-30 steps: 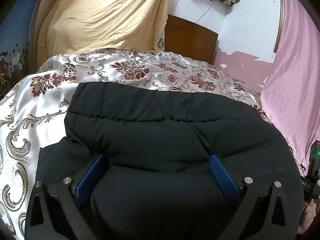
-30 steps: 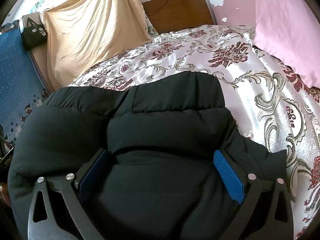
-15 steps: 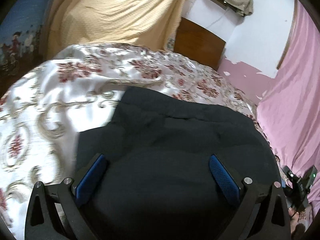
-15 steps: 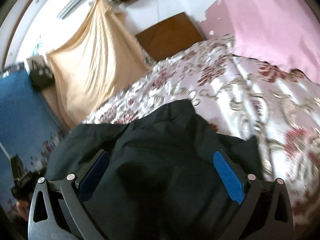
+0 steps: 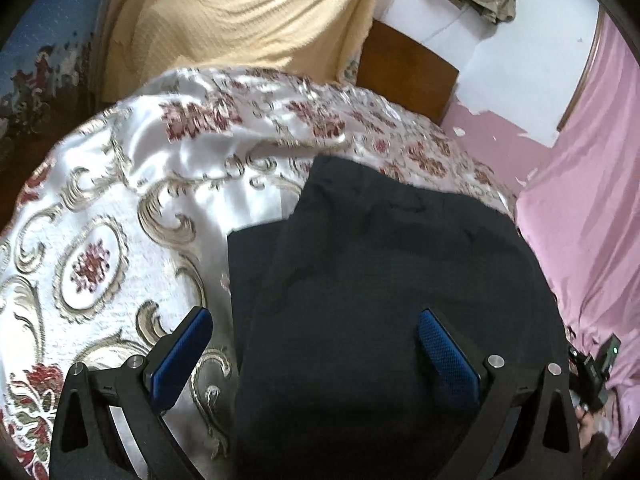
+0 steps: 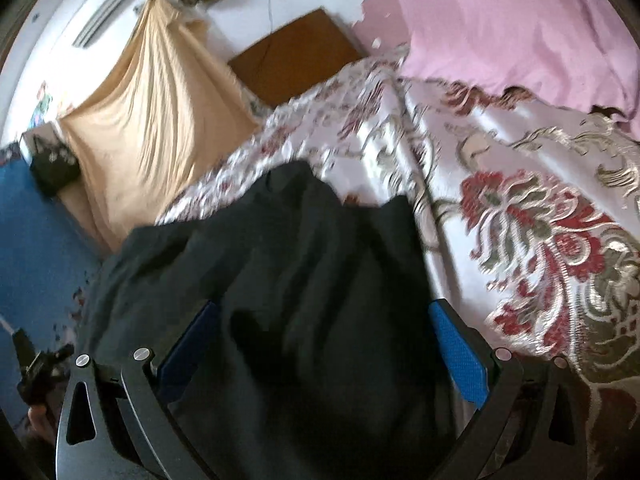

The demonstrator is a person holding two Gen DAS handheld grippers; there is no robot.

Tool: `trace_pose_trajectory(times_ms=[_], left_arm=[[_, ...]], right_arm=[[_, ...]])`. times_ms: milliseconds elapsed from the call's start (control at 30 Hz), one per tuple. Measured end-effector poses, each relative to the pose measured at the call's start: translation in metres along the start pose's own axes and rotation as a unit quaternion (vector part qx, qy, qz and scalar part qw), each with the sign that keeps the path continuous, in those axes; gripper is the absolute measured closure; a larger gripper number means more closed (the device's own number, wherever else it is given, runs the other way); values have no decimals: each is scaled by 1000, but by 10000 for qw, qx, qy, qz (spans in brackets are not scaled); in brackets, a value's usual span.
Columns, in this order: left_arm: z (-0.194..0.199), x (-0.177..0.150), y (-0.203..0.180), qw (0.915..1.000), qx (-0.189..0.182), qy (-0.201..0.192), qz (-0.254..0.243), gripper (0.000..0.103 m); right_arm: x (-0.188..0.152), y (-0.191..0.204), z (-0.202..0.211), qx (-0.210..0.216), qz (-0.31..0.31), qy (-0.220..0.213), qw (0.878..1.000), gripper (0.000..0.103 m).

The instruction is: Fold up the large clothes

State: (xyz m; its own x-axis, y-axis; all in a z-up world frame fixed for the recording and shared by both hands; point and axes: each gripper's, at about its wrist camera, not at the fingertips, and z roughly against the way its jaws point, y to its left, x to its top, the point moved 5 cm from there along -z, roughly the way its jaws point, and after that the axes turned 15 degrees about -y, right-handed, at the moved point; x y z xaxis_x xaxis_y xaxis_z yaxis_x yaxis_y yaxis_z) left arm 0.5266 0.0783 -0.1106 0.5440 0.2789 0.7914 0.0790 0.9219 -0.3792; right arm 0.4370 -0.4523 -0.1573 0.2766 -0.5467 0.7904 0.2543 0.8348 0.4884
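Observation:
A large black padded garment (image 5: 392, 280) lies folded on the floral satin bedspread (image 5: 120, 208). In the left wrist view my left gripper (image 5: 316, 340) is open above the garment's left edge, its left blue pad (image 5: 180, 348) over the bedspread and its right pad over the black cloth. In the right wrist view the garment (image 6: 304, 272) fills the lower middle. My right gripper (image 6: 328, 340) is open above the garment's right edge, next to the bedspread (image 6: 540, 240). Neither gripper holds cloth.
A beige cloth (image 5: 248, 12) hangs behind the bed by a brown wooden headboard (image 5: 404, 72). A pink curtain (image 5: 592, 184) hangs on the right. A blue patterned wall hanging (image 6: 36, 232) and a black bag (image 6: 54, 164) are at the left.
Both grippers have pulled back and swung outward from the garment's middle, the left toward its left edge and the right toward its right edge. The jaws stayed open. The garment lies still.

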Motion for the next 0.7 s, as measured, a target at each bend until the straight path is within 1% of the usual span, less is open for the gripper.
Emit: trace_pose_trajectory(times_ms=[100,167,233,300,467,500,600,700], left_arm=[[-9,-12,2,9996,-154,211,-43,0],[-15,-20,0,9986,-386,361,-71,0],[-20,-26,0,9970,-624,463,7,0],[-23,-29,3,9957,-784,469,156,0],[-24,-34,12,9899,-1219,473,553,0],[-24,-35,13,9887,-1276,476,620,0],[-24,-37,16,9856,-1437,470,762,0],[-24,-36,18,9836,-1542,491,797,0]], right_arm=[[-3,0,-5,13,71,235,9997,1],[-5,-1,-7,74,12,325,9994,1],[-6,-4,-9,151,-82,375,9991,1],[-7,-5,-12,276,-173,442,9985,1],[-8,-4,-18,893,-265,570,9940,1],[-9,-4,-20,957,-269,633,9930,1],[-5,-3,-38,1070,-231,1013,9888,1],[-3,-3,-56,1127,-211,1418,9832,1]])
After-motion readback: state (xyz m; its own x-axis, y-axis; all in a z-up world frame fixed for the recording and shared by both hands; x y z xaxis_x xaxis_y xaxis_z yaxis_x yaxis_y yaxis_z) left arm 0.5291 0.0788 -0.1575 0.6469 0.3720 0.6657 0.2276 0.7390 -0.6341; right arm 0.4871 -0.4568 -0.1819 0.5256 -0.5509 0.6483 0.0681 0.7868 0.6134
